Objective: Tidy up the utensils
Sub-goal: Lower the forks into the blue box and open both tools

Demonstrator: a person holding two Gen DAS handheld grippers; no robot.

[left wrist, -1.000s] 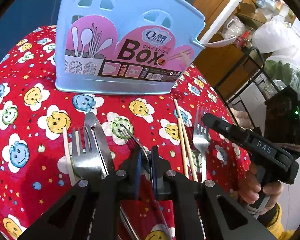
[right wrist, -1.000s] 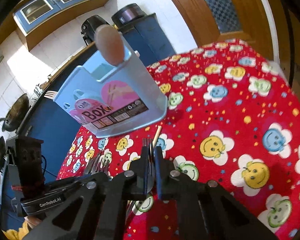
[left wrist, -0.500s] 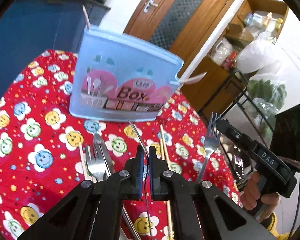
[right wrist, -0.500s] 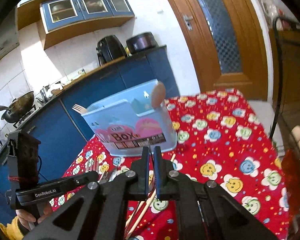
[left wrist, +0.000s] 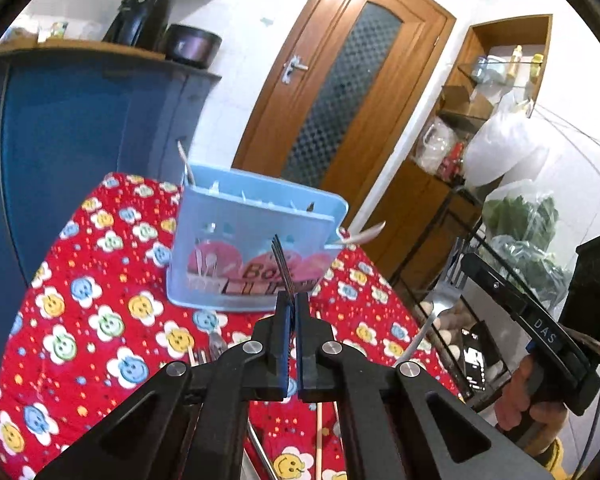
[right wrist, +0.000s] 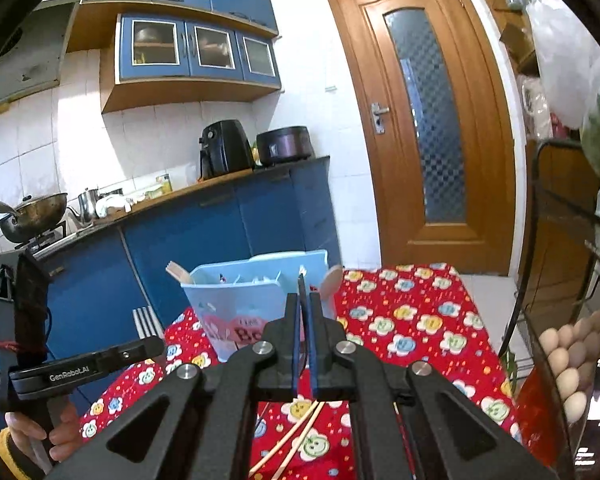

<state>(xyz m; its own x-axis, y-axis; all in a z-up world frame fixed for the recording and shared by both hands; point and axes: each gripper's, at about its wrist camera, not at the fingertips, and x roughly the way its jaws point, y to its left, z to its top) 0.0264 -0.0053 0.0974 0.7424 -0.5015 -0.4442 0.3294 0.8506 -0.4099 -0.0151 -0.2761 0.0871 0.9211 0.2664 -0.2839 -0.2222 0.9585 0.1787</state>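
A light blue utensil box (left wrist: 252,248) stands at the far side of the table; it also shows in the right wrist view (right wrist: 256,300). My left gripper (left wrist: 291,304) is shut on a metal fork (left wrist: 282,268), tines up, lifted above the table in front of the box. My right gripper (right wrist: 305,308) is shut on a second fork (right wrist: 302,286), seen edge-on, also lifted. That second fork shows in the left wrist view (left wrist: 444,300), and the left fork in the right wrist view (right wrist: 146,322). Wooden spoons (right wrist: 330,282) stick out of the box.
The table has a red smiley-flower cloth (left wrist: 100,320). Chopsticks (right wrist: 296,436) and more cutlery (left wrist: 216,344) lie on it below the grippers. A wire rack with eggs (right wrist: 568,360) stands right of the table. Blue cabinets (right wrist: 204,240) stand behind.
Both grippers have lifted their forks off the table and risen high, and the view has tilted up. The box now looks farther and lower.
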